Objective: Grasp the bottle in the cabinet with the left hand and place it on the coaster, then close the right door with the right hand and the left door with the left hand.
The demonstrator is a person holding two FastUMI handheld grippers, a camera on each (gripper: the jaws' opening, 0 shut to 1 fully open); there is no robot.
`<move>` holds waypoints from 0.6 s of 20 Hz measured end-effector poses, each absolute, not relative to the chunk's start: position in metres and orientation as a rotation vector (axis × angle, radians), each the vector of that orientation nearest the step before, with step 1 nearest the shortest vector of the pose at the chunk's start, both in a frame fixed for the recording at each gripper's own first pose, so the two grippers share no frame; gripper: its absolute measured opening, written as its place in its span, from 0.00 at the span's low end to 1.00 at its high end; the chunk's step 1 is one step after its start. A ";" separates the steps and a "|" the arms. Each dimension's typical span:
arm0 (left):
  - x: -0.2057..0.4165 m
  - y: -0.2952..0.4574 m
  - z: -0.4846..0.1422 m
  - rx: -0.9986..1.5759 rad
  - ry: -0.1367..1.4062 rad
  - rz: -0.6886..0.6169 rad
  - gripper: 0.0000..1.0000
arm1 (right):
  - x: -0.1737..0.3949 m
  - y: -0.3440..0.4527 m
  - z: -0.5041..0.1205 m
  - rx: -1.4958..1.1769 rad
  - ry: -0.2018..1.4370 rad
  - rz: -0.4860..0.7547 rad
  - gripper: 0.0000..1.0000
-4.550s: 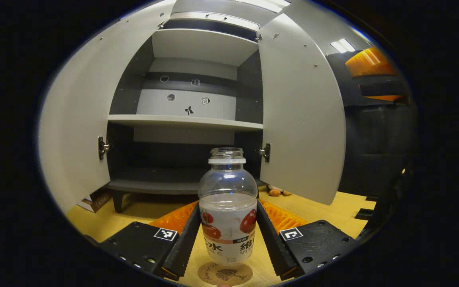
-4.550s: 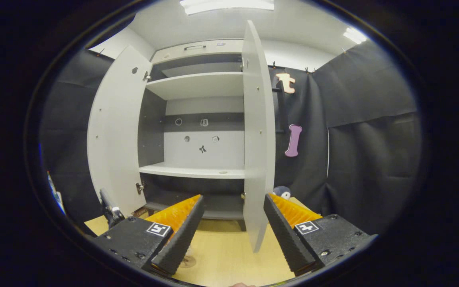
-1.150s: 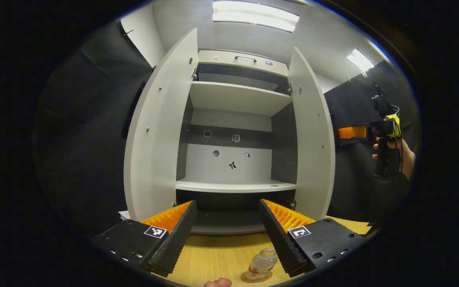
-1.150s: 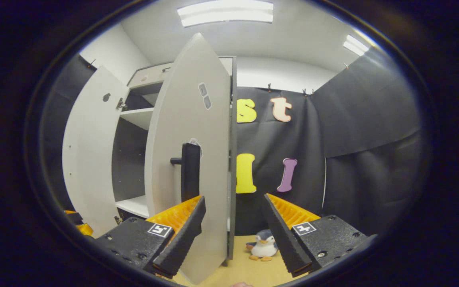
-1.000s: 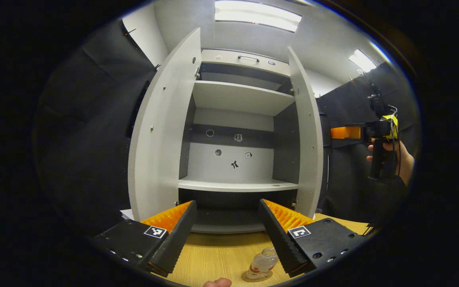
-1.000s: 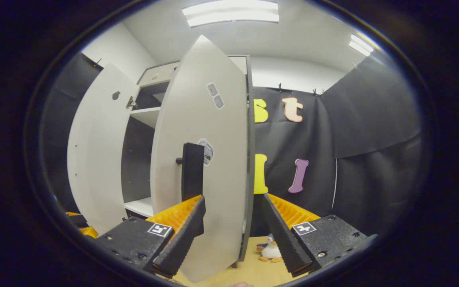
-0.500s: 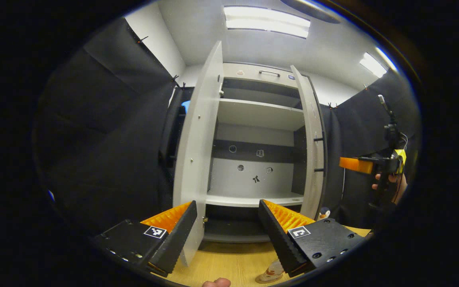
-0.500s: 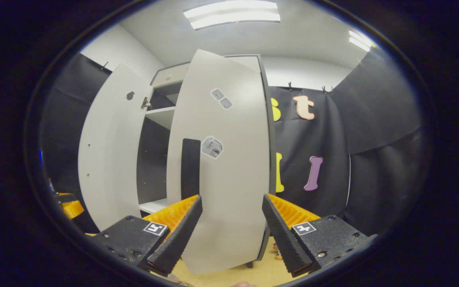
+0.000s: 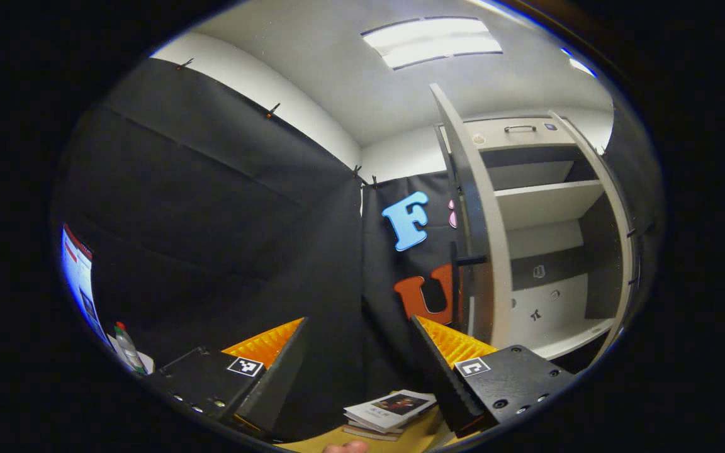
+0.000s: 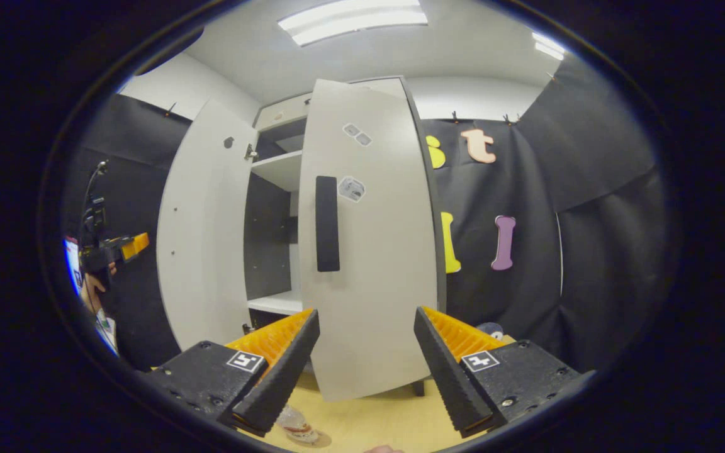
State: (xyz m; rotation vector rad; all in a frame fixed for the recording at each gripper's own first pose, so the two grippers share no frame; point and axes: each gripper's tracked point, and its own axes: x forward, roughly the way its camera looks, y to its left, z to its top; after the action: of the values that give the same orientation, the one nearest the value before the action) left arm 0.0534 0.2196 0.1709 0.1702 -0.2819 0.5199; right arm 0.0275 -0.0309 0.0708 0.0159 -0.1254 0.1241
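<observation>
Both doors are not closed yet. The right gripper (image 10: 362,358), fingers spread and empty, faces the right door (image 10: 369,251) near its black handle (image 10: 327,223), probably to push it. The left gripper (image 9: 356,365), also spread, points beside the left door (image 9: 472,233). The bottle (image 10: 293,423) rests on the coaster (image 10: 309,436).

Right claw (image 10: 362,371) is wide open with nothing between its fingers, held about level and pointing forward. Left claw (image 9: 353,374) is spread just as wide and empty too, tipped a bit upward in its own view. From the right gripper view you can also spot the left claw way off at the left edge, raised, with a hand (image 10: 90,286) wrapped around its grip.
</observation>
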 end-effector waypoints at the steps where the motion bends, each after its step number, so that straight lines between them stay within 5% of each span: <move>1: 0.062 0.225 0.172 0.173 -0.272 0.527 0.90 | 0.026 -0.034 0.067 0.019 -0.111 0.119 0.99; 3: 0.075 0.229 0.173 0.178 -0.269 0.527 0.99 | 0.024 -0.038 0.068 0.020 -0.108 0.108 0.99; 6: 0.084 0.239 0.169 0.183 -0.262 0.557 0.94 | 0.022 -0.048 0.069 0.014 -0.121 0.077 0.99; 9: 0.087 0.231 0.169 0.199 -0.279 0.540 0.99 | 0.020 -0.054 0.072 0.012 -0.138 0.055 0.99; 10: 0.085 0.230 0.170 0.201 -0.278 0.536 0.84 | 0.021 -0.053 0.071 0.008 -0.139 0.053 0.99; 11: 0.086 0.226 0.169 0.192 -0.276 0.523 0.99 | 0.021 -0.053 0.071 0.006 -0.140 0.052 0.99; 12: 0.089 0.218 0.168 0.176 -0.270 0.502 0.91 | 0.021 -0.052 0.071 0.006 -0.141 0.054 0.99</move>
State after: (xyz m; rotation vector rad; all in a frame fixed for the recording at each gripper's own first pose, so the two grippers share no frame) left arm 0.0886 0.2179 0.1684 0.1756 -0.2701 0.5018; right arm 0.0207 -0.0520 0.0714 0.0064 -0.1412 0.0539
